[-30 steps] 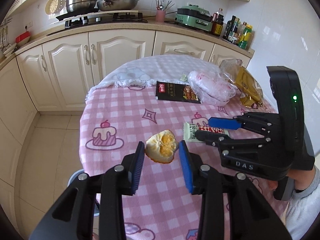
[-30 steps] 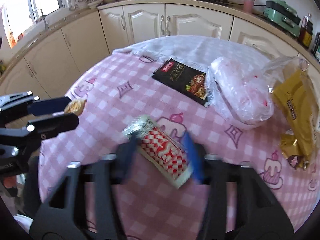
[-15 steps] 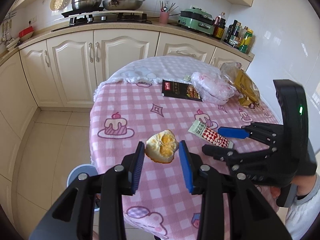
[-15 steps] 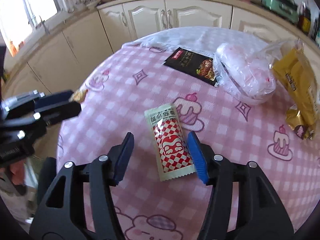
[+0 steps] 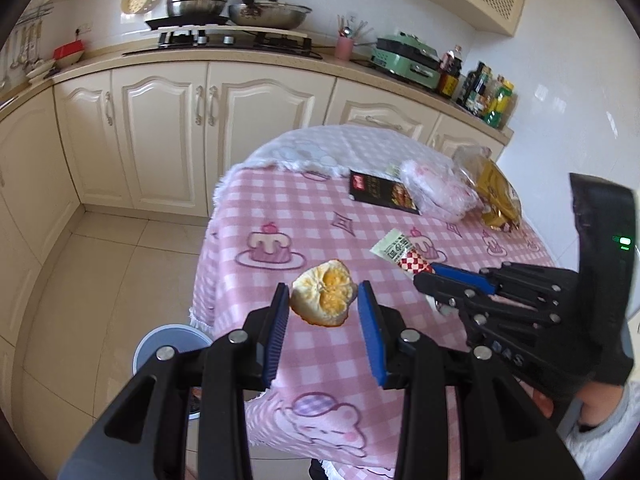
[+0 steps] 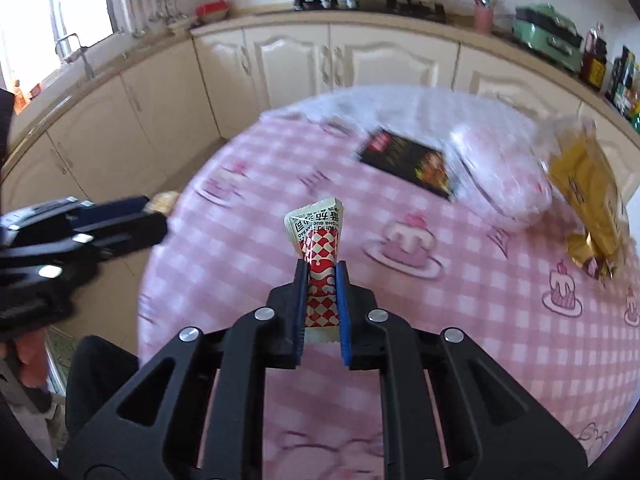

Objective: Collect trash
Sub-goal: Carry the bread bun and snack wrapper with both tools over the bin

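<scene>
My left gripper [image 5: 323, 300] is shut on a yellow orange peel [image 5: 324, 299] and holds it above the near left edge of the pink checked table [image 5: 280, 216]. My right gripper [image 6: 322, 276] is shut on a red-and-white checked snack wrapper [image 6: 320, 240], lifted off the table; the wrapper also shows in the left wrist view [image 5: 404, 254], pinched by the right gripper [image 5: 428, 276]. The left gripper shows in the right wrist view [image 6: 148, 216] at the far left.
A black packet [image 5: 380, 192], a pinkish plastic bag [image 5: 436, 192] and a gold bag [image 5: 498, 196] lie at the table's far side. A blue-rimmed bin [image 5: 172, 344] stands on the floor below the left gripper. Cream cabinets [image 5: 160, 128] run behind.
My right gripper has closed on the snack wrapper and lifted it off the table. My left gripper has moved back toward the table's near left edge, still holding the peel.
</scene>
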`<state>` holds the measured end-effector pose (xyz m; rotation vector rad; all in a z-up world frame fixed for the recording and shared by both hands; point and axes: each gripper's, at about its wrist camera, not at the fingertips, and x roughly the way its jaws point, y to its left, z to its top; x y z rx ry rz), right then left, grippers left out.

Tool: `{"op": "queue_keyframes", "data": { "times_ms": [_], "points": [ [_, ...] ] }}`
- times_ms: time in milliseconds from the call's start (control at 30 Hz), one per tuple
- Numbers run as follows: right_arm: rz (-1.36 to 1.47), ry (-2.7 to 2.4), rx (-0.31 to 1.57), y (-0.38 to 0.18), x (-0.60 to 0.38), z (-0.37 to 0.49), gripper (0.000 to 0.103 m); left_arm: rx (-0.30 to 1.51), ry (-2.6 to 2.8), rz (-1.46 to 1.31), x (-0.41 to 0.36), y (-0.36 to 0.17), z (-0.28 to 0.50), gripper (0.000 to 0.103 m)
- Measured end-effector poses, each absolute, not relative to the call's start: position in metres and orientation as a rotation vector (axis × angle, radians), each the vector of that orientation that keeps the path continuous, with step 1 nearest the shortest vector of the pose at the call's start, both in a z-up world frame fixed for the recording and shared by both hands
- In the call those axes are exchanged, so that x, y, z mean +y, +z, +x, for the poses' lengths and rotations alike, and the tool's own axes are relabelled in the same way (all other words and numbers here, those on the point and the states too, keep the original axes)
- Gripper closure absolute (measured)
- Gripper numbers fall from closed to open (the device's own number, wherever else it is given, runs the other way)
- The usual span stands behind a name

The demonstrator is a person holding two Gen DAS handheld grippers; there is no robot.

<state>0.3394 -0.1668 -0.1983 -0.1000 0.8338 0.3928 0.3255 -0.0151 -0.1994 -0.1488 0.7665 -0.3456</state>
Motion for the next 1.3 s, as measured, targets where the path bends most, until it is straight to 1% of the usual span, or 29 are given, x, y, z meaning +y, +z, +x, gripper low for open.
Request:
{"op": "queue_keyframes", "data": {
  "times_ms": [167,333,433,600,833,967,1000,1167,1233,1267,1300],
  "points": [
    [-0.095,0.474,0.801,-0.188,-0.115,0.335,0.089,0.75,-0.282,-0.189,0.023,-0.204,0.323,0.069],
    [-0.062,0.585,0.836,-0.203,-0.048,0.343,0.089,0.76,-0.16,-0.238,0.087,-0.221,0.319,0.069],
    [-0.051,0.642,0.886,-0.223,-0.006,0.35,0.089,0.788,-0.075,-0.289,0.135,-0.239,0.317,0.069],
    [-0.082,0.688,1.0,-0.278,0.062,0.364,0.089,0.866,0.04,-0.364,0.198,-0.284,0.317,0.069],
    [-0.137,0.628,1.141,-0.359,0.108,0.401,0.089,0.991,0.081,-0.417,0.234,-0.351,0.337,0.069],
    [-0.14,0.593,1.166,-0.384,0.112,0.418,0.088,1.042,0.075,-0.429,0.238,-0.379,0.355,0.069],
    [-0.141,0.585,1.17,-0.389,0.115,0.42,0.086,1.049,0.074,-0.43,0.238,-0.383,0.359,0.069],
    [-0.147,0.538,1.177,-0.406,0.118,0.44,0.083,1.081,0.062,-0.435,0.239,-0.403,0.38,0.069],
    [-0.146,0.524,1.178,-0.41,0.118,0.444,0.079,1.09,0.059,-0.437,0.239,-0.409,0.385,0.069],
    [-0.139,0.519,1.182,-0.412,0.117,0.446,0.074,1.095,0.057,-0.438,0.239,-0.412,0.388,0.069],
    [-0.138,0.513,1.181,-0.414,0.116,0.447,0.063,1.1,0.056,-0.437,0.238,-0.415,0.39,0.069]
  ]
}}
